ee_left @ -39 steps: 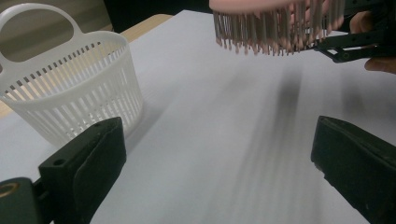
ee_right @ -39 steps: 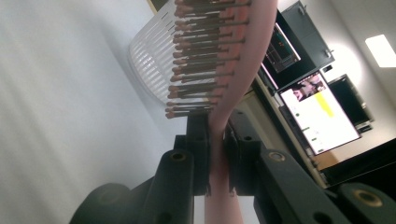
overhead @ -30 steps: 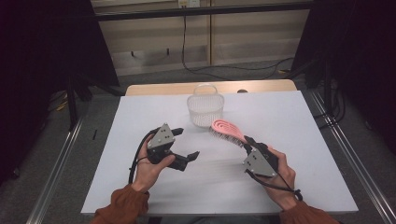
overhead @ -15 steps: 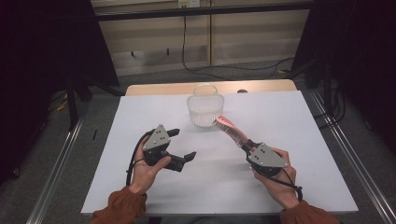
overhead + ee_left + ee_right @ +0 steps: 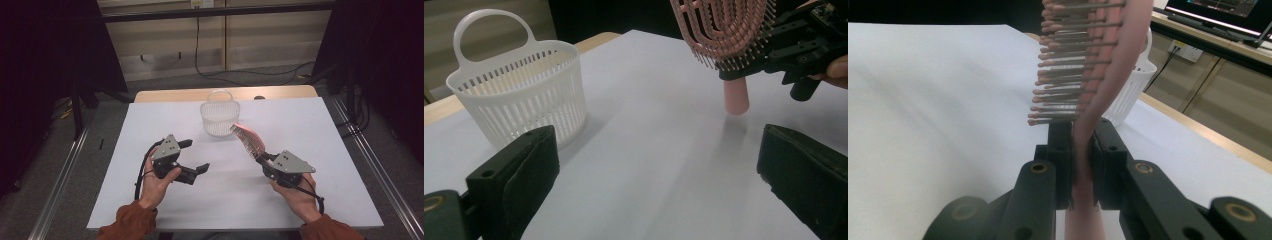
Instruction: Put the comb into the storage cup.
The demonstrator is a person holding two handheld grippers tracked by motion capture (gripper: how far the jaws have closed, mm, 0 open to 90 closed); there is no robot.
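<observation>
With your right gripper (image 5: 263,161) clamped on the pink hairbrush (image 5: 248,140) just beside the white basket (image 5: 219,119), tip the bristle head over its rim squarely, your left gripper (image 5: 192,157) idle, jaws wide.

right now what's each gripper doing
Left gripper: open, holding nothing.
Right gripper: shut on the pink hairbrush, lifted near the white basket.
</observation>
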